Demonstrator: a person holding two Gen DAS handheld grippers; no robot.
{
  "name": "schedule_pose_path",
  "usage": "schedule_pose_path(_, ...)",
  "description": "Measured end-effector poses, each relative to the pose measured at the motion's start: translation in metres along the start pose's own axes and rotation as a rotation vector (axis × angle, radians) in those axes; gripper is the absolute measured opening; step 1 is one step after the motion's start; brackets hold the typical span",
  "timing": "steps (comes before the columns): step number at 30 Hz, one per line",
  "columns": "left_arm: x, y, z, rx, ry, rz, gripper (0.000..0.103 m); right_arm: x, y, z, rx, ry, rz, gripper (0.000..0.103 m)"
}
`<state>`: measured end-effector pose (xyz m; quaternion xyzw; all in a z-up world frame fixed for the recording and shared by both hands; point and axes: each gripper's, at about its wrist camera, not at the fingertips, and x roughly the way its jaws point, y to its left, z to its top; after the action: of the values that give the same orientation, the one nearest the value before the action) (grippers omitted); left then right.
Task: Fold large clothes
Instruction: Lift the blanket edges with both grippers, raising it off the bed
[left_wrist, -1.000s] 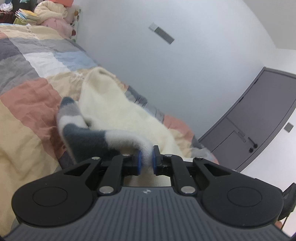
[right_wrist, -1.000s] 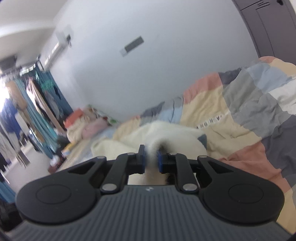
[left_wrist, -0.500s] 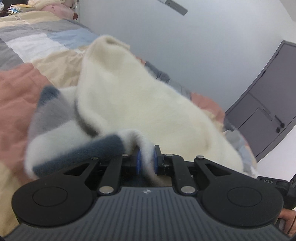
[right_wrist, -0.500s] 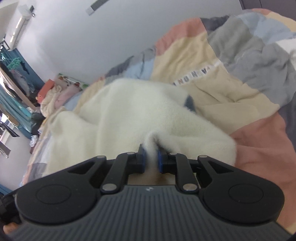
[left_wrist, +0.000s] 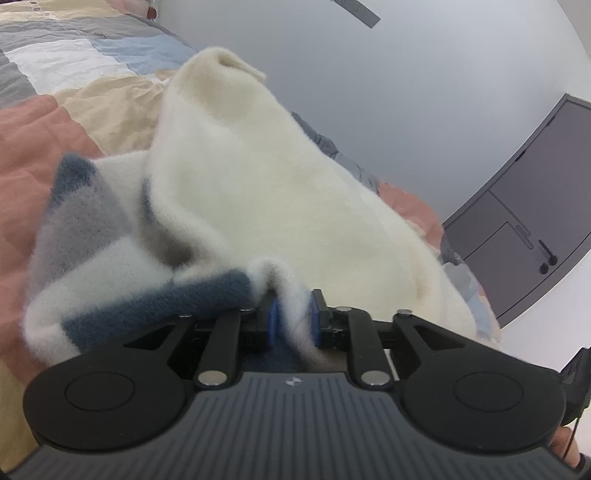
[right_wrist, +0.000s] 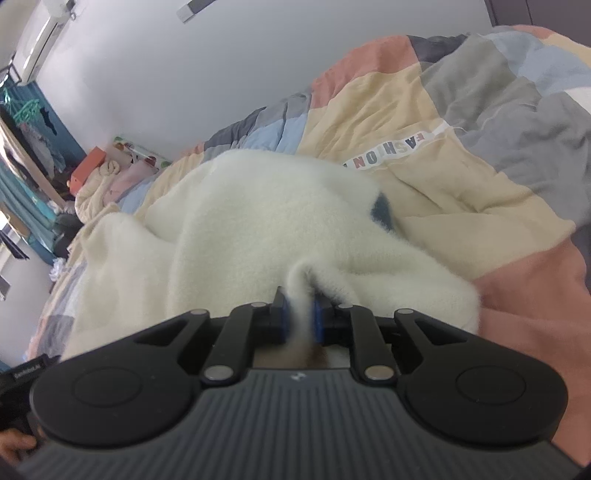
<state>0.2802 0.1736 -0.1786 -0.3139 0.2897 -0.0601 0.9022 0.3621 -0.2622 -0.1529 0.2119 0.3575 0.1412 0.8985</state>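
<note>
Where quilt (right_wrist: 424, 192) wrinkles, "FASHION" tape (right_wrist: 388, 150).

Sweater (left_wrist: 295, 192): thick fluffy cloth, like fleece or brushed wool, matt cream; left of the left gripper it has blue, grey and white blocks with the same soft pile.
Left gripper (left_wrist: 292, 320): matt black plastic arms, small shiny metal pins at the joints, blue pads that look like rubber; the body below is dark grey with fine ribs.
Right gripper (right_wrist: 300, 318): the same matt black plastic, metal pins and blue pads, pressed on a pinch of the fluffy cloth.
Quilt (right_wrist: 461, 177): thin woven cloth, matt and wrinkled, in patches; to the right of the right gripper.
Wall (left_wrist: 406, 92): smooth, matt, pale; beyond the left gripper.
Cabinet (left_wrist: 532, 229): smooth grey panels, satin finish; right of the left gripper.
</note>
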Motion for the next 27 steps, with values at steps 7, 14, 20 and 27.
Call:
schedule_pose_path(7, -0.048, -0.024, -0.01, 0.047, -0.053, -0.013, 0.062, -0.036, 0.003, -0.006, 0.113, -0.002, 0.069, 0.045)
schedule_pose_path(14, -0.099, -0.041, -0.039, 0.052, -0.101, -0.005, 0.063, -0.069, 0.003, -0.022, 0.149, -0.005, 0.091, 0.057)
schedule_pose_path(20, -0.119, -0.063, -0.059, 0.002, -0.07, -0.036, 0.063, -0.082, -0.019, -0.032, 0.316, 0.025, 0.135, 0.057)
schedule_pose_path(27, -0.09, -0.095, -0.105, 0.034, 0.131, -0.068, 0.065, -0.081, -0.019, -0.031, 0.328, 0.019, 0.147, 0.057)
